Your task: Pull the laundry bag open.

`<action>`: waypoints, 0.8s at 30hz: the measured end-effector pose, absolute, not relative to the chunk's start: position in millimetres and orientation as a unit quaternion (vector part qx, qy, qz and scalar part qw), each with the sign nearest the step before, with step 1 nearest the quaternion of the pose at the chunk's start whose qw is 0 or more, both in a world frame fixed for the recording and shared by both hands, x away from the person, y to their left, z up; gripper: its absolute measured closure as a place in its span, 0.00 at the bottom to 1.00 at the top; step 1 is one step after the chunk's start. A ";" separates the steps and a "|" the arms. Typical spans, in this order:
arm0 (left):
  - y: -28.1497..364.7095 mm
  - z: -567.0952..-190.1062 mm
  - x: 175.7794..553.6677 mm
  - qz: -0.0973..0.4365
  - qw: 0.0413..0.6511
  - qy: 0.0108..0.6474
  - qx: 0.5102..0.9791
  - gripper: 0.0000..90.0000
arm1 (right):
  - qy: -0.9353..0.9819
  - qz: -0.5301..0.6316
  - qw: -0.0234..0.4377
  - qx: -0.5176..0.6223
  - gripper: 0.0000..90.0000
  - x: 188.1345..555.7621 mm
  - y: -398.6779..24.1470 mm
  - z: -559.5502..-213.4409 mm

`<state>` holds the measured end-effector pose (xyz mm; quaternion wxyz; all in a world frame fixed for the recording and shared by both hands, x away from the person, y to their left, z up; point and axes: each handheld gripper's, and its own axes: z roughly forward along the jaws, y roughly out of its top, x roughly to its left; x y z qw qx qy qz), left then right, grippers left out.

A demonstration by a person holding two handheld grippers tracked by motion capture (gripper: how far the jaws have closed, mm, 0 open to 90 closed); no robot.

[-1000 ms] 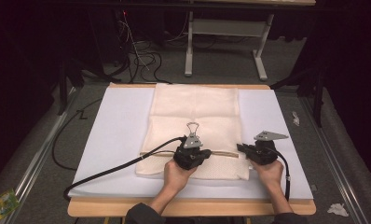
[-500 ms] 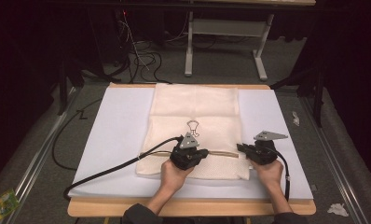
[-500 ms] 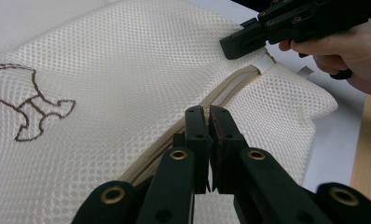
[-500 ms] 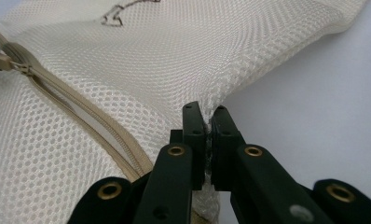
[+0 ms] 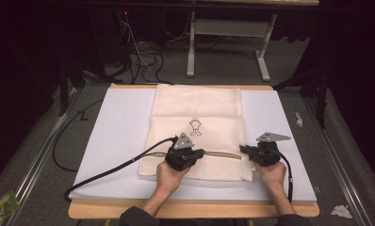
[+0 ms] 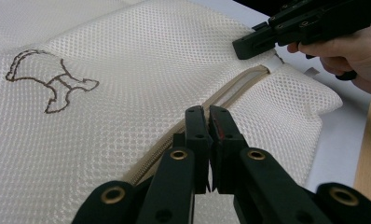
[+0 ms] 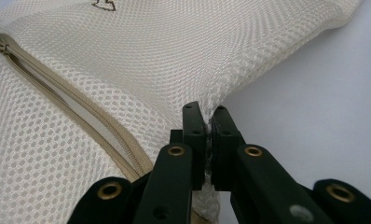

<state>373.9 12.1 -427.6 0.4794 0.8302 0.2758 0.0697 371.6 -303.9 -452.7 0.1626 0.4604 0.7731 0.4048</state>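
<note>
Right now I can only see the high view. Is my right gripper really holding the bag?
Observer: Yes. In the right gripper view, the right gripper is shut on the edge of the mesh bag.
Operator: What about my left one?
Observer: The left gripper is shut right over the zipper. Its jaws hide what it pinches.
Operator: Is the zipper open?
Observer: Close to the right gripper, a pale gap shows between the zipper's two tan bands.
</note>
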 end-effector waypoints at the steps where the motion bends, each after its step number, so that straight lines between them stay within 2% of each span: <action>1: 12.9 -426.6 373.4 0.072 0.480 0.274 0.830 0.97 | 0.773 0.406 0.163 0.460 0.98 371.6 -303.8 -452.4; 24: 26.6 -424.6 370.6 0.081 0.486 0.280 0.824 0.97 | 0.773 0.407 0.163 0.459 0.98 372.2 -301.9 -452.4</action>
